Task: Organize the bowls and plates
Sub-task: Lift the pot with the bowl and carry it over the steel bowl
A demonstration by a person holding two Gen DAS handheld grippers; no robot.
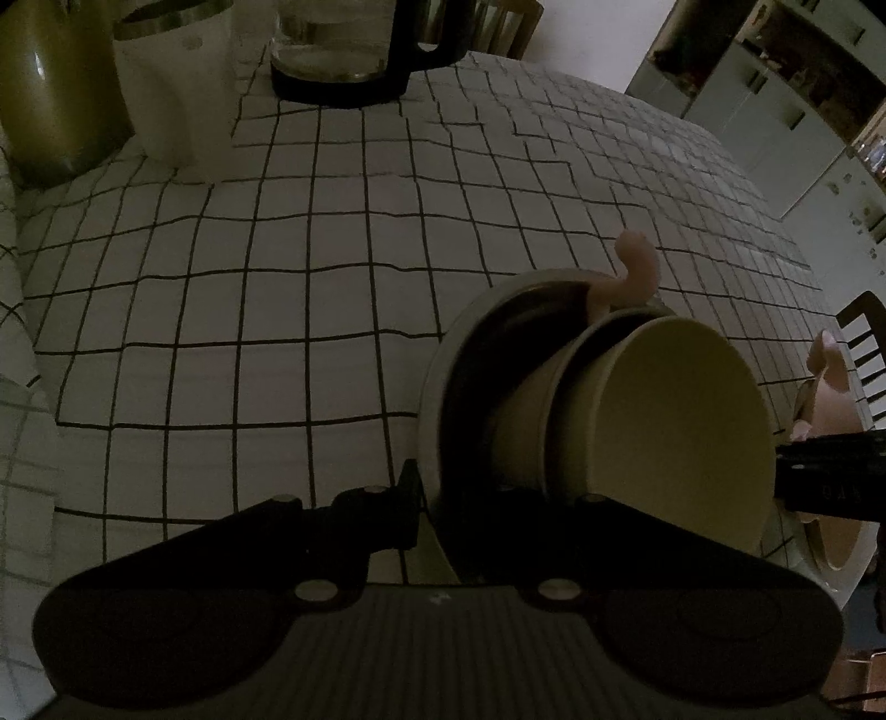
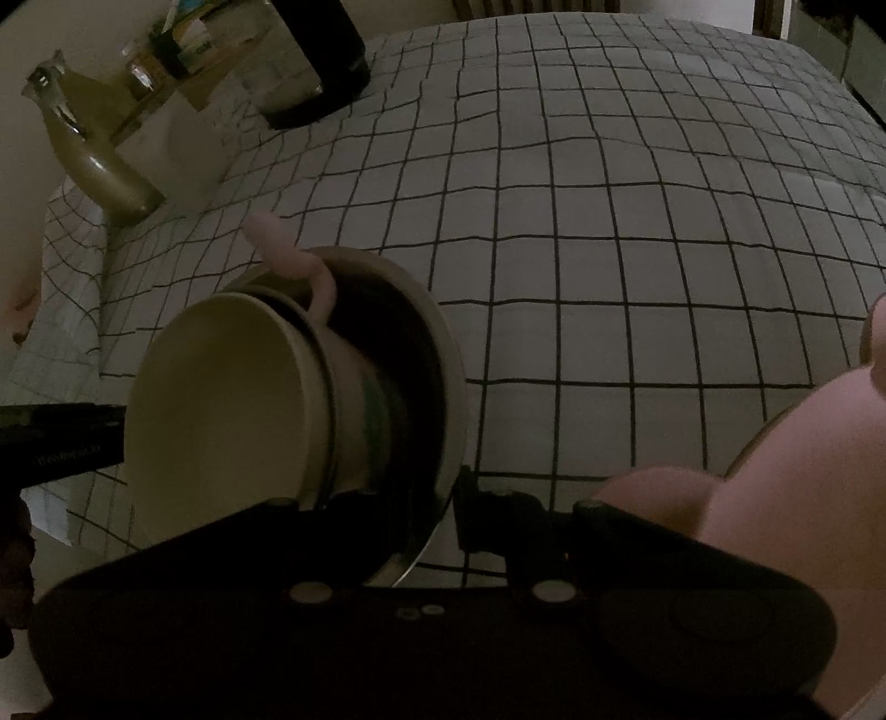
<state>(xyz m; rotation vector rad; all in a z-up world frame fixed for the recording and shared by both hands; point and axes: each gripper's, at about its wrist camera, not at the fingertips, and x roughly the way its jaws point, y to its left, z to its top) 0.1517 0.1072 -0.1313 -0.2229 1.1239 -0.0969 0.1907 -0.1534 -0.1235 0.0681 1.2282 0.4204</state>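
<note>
Bowls and a plate form one nested stack tipped on edge above the checked tablecloth, held from both sides. In the left wrist view the outermost piece is a pale rimmed plate; inside it sits a dark dish, then two cream bowls nested one in the other. The stack's axis runs roughly level, left to right in the scene, with the bowl bases facing right in the left wrist view and left in the right wrist view. A pink curled handle projects from the far top of the stack.

Left gripper: jaws closed on the near rim of the plate. Right gripper: jaws likewise clamped on the plate's near edge, the cream bowls to its left. Each view shows the other gripper's black body at the side of the frame.

Far left on the table stand a glass-and-black kettle, a white canister and a brass-coloured vessel. A second pink-handled cup lies at the right, near the table edge; a pink rounded object fills the near right of the right wrist view.
</note>
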